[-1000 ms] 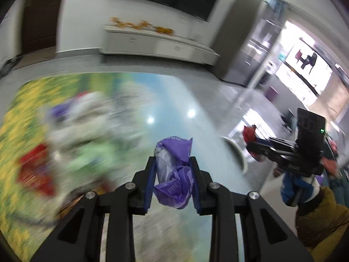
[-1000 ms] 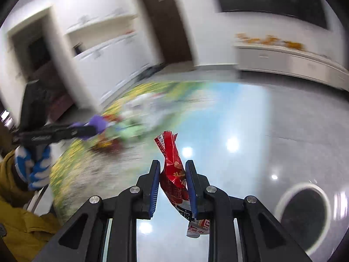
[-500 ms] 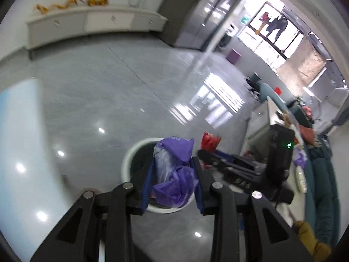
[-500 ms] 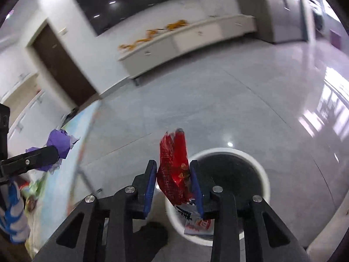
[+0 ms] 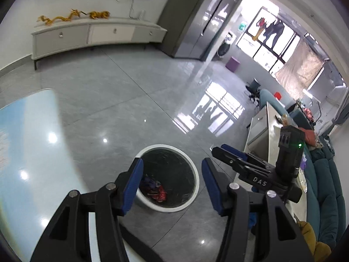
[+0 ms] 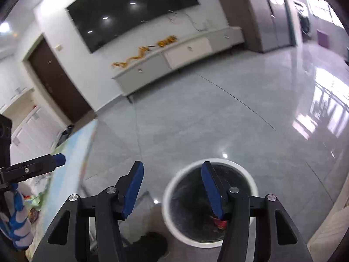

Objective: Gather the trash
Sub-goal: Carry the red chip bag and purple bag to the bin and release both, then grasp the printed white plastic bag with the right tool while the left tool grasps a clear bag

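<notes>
Now, starting at your left: the table edge [image 6: 72,152] with its printed cloth sits close beside the white bin [image 5: 196,181], and more wrappers [image 6: 32,200] lie on it, at the far left of the right wrist view. If you swing back for them in a hurry, you could clip that edge or drag the cloth.

Your left gripper [image 5: 172,183] has just been opening; its jaws stand apart with nothing between them, right above the bin's mouth. The purple wrapper [image 5: 148,180] and the red wrapper [image 5: 160,194] lie at the bottom of the bin, against the near wall. Dip lower and a finger could catch the rim and tip the bin, which looks light.

Your right gripper [image 6: 172,187] has also just been opening and is empty, hanging over the bin's left rim. A scrap of red [image 6: 219,221] shows by its right finger; whether it hangs on the pad or lies in the bin, I cannot tell. The two tools are near each other, so pulling both away together risks a knock.
</notes>
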Action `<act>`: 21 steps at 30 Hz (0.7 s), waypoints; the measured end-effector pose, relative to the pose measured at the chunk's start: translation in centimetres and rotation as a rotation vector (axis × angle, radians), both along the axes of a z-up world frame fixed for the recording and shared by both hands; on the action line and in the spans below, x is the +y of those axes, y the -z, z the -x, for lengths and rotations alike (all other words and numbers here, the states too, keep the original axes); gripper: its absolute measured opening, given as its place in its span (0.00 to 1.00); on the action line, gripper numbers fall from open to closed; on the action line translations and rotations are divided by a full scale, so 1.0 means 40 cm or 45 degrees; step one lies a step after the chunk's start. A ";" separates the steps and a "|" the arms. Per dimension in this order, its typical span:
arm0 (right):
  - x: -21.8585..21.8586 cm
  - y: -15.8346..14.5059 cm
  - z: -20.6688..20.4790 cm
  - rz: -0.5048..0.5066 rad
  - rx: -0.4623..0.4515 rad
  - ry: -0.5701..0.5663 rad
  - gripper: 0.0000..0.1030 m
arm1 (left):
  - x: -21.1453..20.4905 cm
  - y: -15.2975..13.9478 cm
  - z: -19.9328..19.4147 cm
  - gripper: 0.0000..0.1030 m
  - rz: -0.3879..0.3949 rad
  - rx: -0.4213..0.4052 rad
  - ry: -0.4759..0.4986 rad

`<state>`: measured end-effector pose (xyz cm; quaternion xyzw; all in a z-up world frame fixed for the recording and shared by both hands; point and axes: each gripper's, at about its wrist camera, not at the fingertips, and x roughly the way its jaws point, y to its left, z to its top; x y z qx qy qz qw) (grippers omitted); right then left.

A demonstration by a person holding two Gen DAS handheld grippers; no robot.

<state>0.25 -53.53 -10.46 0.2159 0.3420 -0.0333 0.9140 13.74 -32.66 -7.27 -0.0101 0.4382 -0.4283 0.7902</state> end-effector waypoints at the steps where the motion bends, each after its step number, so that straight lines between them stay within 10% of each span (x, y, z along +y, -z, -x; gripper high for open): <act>1: 0.034 -0.027 -0.002 0.017 -0.021 -0.034 0.51 | 0.047 -0.015 0.010 0.52 -0.008 -0.025 -0.028; 21: 0.678 -0.201 -0.160 0.165 -0.118 -0.686 0.47 | 0.949 -0.008 0.007 0.51 -0.042 -0.077 -0.715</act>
